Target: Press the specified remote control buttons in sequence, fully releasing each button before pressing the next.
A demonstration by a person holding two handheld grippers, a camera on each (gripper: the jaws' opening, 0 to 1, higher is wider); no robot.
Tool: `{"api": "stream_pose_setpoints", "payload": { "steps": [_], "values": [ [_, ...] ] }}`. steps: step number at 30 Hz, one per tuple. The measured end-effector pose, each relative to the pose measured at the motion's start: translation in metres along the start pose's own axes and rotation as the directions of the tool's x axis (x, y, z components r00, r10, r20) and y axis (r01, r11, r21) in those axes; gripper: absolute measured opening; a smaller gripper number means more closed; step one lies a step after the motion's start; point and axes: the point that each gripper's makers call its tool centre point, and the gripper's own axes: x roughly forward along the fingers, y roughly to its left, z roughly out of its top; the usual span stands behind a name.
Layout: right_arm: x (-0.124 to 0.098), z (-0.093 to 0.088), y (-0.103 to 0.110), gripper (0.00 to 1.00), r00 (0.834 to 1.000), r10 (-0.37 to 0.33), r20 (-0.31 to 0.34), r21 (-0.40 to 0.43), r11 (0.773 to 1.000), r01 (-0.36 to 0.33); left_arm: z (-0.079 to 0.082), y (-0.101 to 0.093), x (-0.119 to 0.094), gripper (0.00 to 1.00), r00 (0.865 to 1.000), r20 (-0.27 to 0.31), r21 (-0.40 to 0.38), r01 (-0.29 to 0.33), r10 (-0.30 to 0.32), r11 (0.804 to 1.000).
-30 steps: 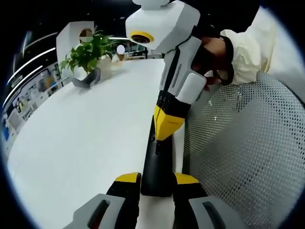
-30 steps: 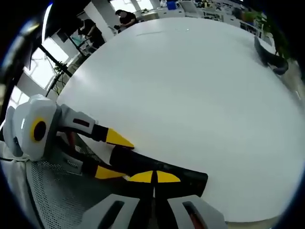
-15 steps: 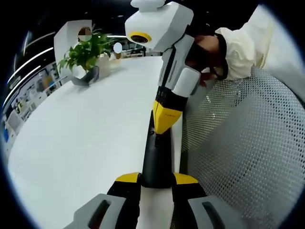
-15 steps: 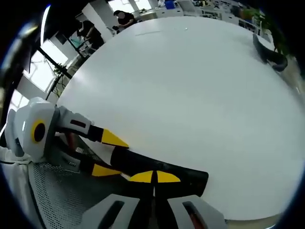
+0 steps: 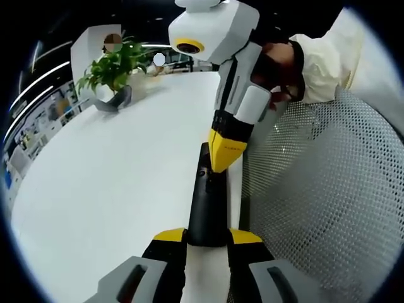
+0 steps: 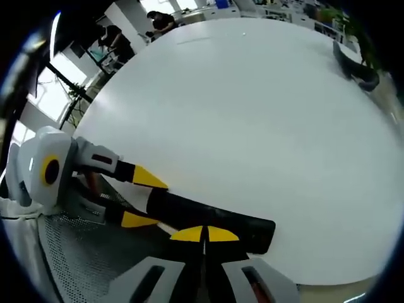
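Item: long, slim black plastic remote control, lying at the near edge of the round white tabletop, just beside a white mesh chair back.
Position of item: one end sits between the yellow-tipped jaws of the left tool; the rest runs forward along the tabletop edge. In the right gripper view the same remote control lies crosswise beneath that view's own jaws.
Left tool: clamped on the near end of the remote control, one jaw against each side, steadying it.
Right tool: jaws drawn together into a single yellow point with no gap, holding nothing. In the left gripper view the right tool comes down from above, its tip at or just over the button face; whether it touches cannot be told.
Hand: a white-sleeved hand grips the right tool's handle.
Surroundings: leafy green potted plant and a curved grey object at the far side of the tabletop, well apart from the work.
Step in hand: judged a button press, tip lined up over the upper part of the remote control.
Next move calls for: a short straight push, then a full lift clear before shifting along to another button; the left clamp should keep the remote control from sliding off the edge.
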Motion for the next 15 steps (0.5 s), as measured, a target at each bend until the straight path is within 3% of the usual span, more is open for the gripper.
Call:
{"api": "stream_pose_setpoints", "payload": {
  "steps": [9,15],
  "values": [
    [0.0016,-0.0060,-0.0012,0.00,0.999,-0.004,-0.039,0.018,1.000,0.004,0.0025,0.0007,0.0026,0.24,1.000,0.003,0.008,-0.006,0.006,1.000],
    [0.0029,-0.0072,0.0000,0.00,0.998,-0.038,-0.046,-0.045,0.998,0.036,0.0026,0.0004,0.0027,0.24,1.000,0.008,-0.005,-0.003,0.003,1.000]
  ]
}}
